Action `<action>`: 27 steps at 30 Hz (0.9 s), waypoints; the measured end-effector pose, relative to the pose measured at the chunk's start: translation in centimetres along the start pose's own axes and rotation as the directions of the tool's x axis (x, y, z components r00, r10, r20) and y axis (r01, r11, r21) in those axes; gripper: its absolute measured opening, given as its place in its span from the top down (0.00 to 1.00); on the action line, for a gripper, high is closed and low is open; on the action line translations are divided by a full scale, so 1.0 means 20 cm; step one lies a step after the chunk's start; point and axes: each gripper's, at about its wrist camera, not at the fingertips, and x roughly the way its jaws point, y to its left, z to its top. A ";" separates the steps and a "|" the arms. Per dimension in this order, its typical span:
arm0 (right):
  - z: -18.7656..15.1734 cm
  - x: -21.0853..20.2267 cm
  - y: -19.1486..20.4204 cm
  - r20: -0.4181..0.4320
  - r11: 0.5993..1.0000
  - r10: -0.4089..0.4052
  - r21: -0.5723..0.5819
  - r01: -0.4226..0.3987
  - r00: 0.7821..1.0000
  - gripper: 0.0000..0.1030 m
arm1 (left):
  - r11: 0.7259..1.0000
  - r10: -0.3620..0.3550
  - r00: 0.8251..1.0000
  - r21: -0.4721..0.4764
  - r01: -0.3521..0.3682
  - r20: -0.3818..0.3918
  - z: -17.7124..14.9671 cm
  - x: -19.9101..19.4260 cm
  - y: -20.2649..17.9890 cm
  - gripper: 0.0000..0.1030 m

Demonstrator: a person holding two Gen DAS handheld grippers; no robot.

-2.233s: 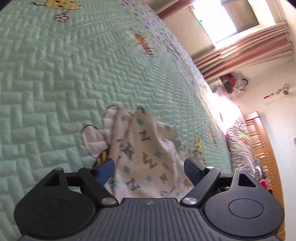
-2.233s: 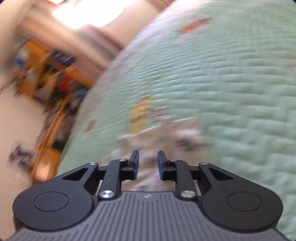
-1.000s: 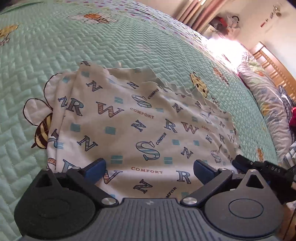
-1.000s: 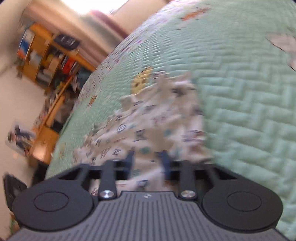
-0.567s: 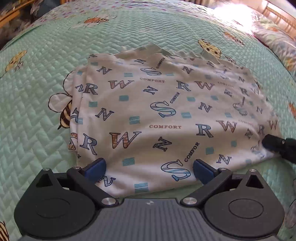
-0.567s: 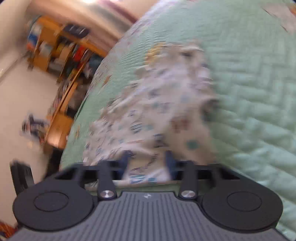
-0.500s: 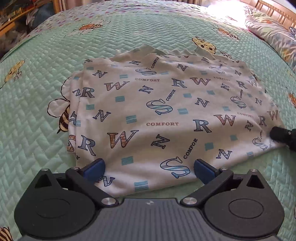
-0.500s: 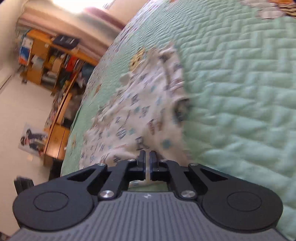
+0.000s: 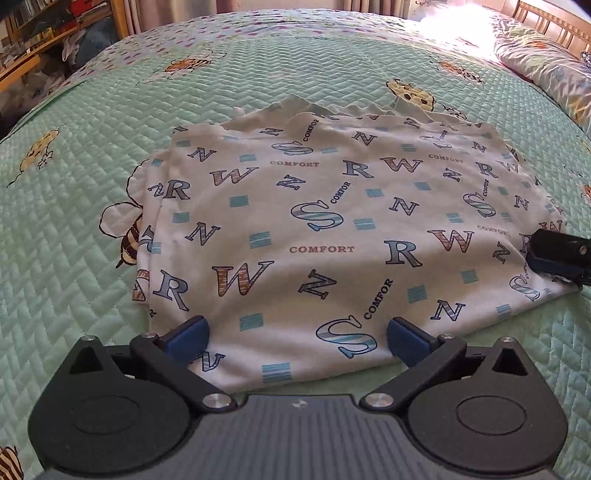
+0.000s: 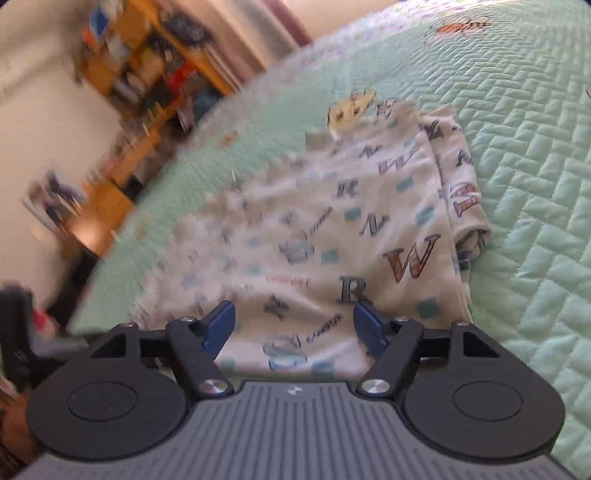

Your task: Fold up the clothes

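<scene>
A white garment printed with letters [image 9: 332, 221] lies folded into a rough rectangle on the green quilted bedspread [image 9: 74, 258]. My left gripper [image 9: 295, 338] stands open over its near edge, pads wide apart and not pressing the cloth. In the right wrist view the same garment [image 10: 351, 229] stretches away, blurred on its left side. My right gripper [image 10: 293, 325] hovers over the garment's near end with its jaws opening; cloth lies below them, not pinched. The right gripper's fingers [image 9: 557, 254] also show at the garment's right edge in the left wrist view.
The bedspread carries bee and flower prints [image 9: 125, 236]. A pillow [image 9: 546, 62] lies at the far right by a wooden headboard [image 9: 546, 26]. Cluttered wooden shelves [image 10: 155, 74] stand beyond the bed's far side.
The right gripper was shut on the garment's edge half a second ago; now its jaws stand apart and the cloth lies flat. The left gripper has hardly moved over that time.
</scene>
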 end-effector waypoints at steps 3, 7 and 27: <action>-0.01 -0.03 -0.03 -0.004 0.999 0.032 0.041 -0.032 0.999 0.29 | 1.000 -0.001 1.000 -0.005 0.001 0.002 0.00 0.00 0.00 0.00; 0.01 -0.06 0.08 0.003 0.999 0.019 0.040 -0.019 1.000 0.18 | 1.000 -0.001 1.000 -0.008 0.001 0.005 0.00 0.00 0.00 0.00; -0.03 0.05 0.18 -0.028 0.998 -0.064 -0.001 0.064 0.998 0.00 | 0.999 -0.024 0.999 -0.044 0.022 -0.047 0.04 0.02 0.03 0.01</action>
